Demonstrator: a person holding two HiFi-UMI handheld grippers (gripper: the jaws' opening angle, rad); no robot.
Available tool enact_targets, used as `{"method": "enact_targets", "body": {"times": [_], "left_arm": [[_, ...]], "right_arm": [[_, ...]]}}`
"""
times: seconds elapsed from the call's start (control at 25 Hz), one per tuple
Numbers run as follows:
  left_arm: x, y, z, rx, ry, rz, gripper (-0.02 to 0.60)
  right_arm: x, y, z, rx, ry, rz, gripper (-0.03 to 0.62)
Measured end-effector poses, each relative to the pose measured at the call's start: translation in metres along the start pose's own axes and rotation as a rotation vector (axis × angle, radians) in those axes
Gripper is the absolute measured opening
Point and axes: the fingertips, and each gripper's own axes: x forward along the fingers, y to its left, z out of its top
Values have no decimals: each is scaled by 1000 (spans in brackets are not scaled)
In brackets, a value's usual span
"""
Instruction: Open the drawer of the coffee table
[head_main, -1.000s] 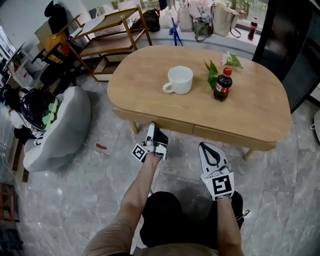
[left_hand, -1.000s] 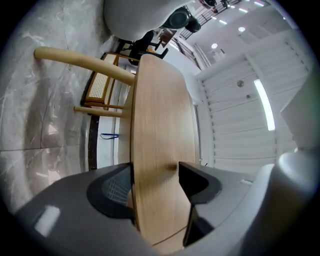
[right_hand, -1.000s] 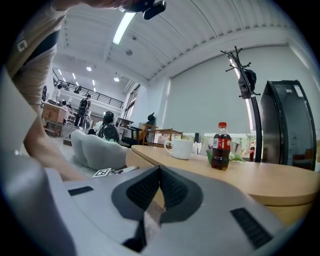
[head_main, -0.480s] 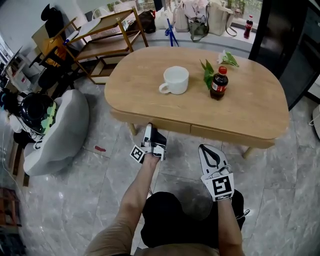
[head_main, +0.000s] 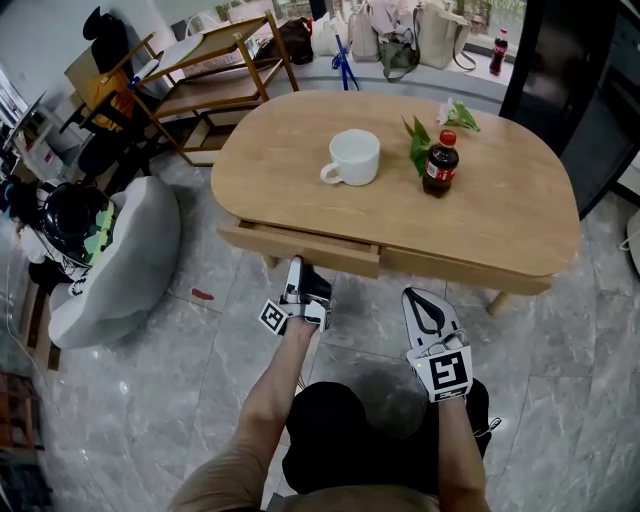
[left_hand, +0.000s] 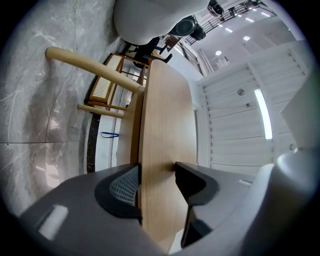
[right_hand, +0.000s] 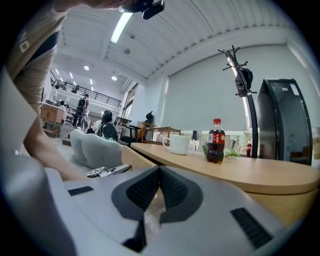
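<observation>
The oval wooden coffee table (head_main: 500, 215) stands in front of me, and its left drawer (head_main: 300, 247) sticks out a little from under the top. My left gripper (head_main: 297, 268) reaches up to the drawer's lower edge. In the left gripper view the wooden drawer front (left_hand: 160, 145) fills the gap of the left gripper (left_hand: 157, 180), whose jaws are closing on it with both pads against the wood. My right gripper (head_main: 420, 297) hovers over the floor, below the table's front edge and apart from it. The right gripper (right_hand: 160, 176) is shut with nothing in it.
On the tabletop stand a white mug (head_main: 352, 158), a cola bottle (head_main: 438, 165) and some green leaves (head_main: 420, 140). A grey soft seat (head_main: 120, 260) lies on the floor at the left. A wooden shelf rack (head_main: 215, 70) is behind, a dark cabinet (head_main: 590, 90) at the right.
The left drawer has slid out from under the tabletop toward me. My left gripper has drawn back slightly with it. The right gripper has stayed where it was.
</observation>
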Motion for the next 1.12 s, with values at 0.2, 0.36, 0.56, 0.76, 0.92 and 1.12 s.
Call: {"method": "enact_targets", "body": {"times": [0.2,0.36,0.56,0.76,0.92,1.12], "left_arm": [[-12,-10,-2,-7,3,7,225],[-29,-18,-2,5,-6,14,225],[-42,-30,-5,-1,1,14,225],[-64,-41,-5,11,-10,11,224],[-71,-49,-7,6,-3,9,224],[-87,-55,-7,13,-14,4,224]], "right_arm": [[4,6,2,26,-24,14,5],[6,11,3,36,-27,33,5],[8,13,6,54,-33,40,5],[9,14,8,71,-38,58,5],[8,13,9,76,-44,54,5],[5,14,8,77,-48,68,5]]}}
